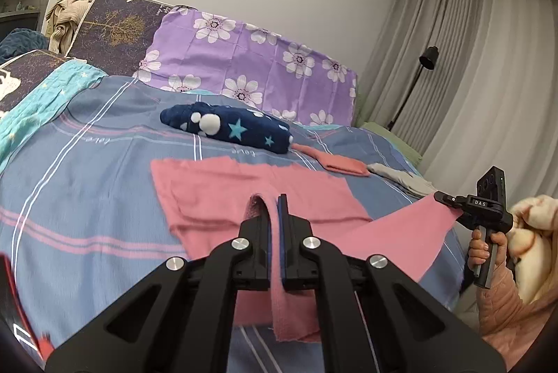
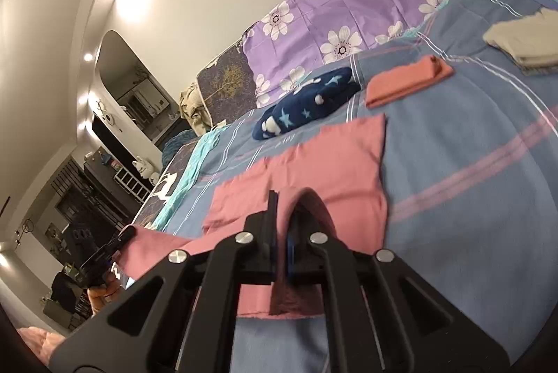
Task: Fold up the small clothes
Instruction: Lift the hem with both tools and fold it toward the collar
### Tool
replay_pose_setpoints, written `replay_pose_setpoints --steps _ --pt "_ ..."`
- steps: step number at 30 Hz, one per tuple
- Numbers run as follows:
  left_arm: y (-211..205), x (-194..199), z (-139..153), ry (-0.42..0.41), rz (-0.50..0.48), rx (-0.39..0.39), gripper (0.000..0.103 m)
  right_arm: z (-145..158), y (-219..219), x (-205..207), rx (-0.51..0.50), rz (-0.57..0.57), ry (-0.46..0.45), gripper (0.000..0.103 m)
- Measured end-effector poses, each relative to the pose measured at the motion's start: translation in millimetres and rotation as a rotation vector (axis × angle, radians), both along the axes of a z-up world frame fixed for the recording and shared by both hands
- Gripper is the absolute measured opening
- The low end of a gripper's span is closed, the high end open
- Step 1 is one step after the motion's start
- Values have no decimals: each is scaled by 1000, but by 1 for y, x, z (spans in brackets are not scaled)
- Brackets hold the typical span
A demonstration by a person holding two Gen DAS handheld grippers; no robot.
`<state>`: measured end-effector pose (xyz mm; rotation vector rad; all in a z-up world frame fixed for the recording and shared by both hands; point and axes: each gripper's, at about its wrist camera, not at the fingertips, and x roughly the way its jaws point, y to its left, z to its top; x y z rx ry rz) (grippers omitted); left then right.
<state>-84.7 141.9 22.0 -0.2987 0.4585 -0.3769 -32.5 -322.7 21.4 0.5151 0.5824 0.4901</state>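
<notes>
While the pink garment (image 1: pixel 251 195) lies partly spread on the blue striped bedsheet (image 1: pixel 87 170), the left hand-held gripper (image 1: pixel 273 202) is clamped on a fold of its near edge and the right hand-held gripper (image 2: pixel 284 198) pinches another part of the same edge, so the cloth lifts between them. Just beyond it sit a navy star-patterned bundle (image 1: pixel 226 127), a folded coral piece (image 1: pixel 343 165) and a folded grey piece (image 1: pixel 404 179), well clear of the pink cloth; a purple flowered pillow (image 1: pixel 251 62) stands behind them against the wall
</notes>
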Motion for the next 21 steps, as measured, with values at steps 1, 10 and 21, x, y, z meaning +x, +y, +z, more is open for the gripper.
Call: replay_pose_setpoints --steps 1,10,21 --pt "2 15 3 4 0 1 2 1 1 11 -5 -2 -2 4" --pt "20 138 -29 155 83 4 2 -30 17 141 -82 -40 105 5" --pt "31 183 -103 354 110 -30 13 -103 15 179 -97 -25 290 14"
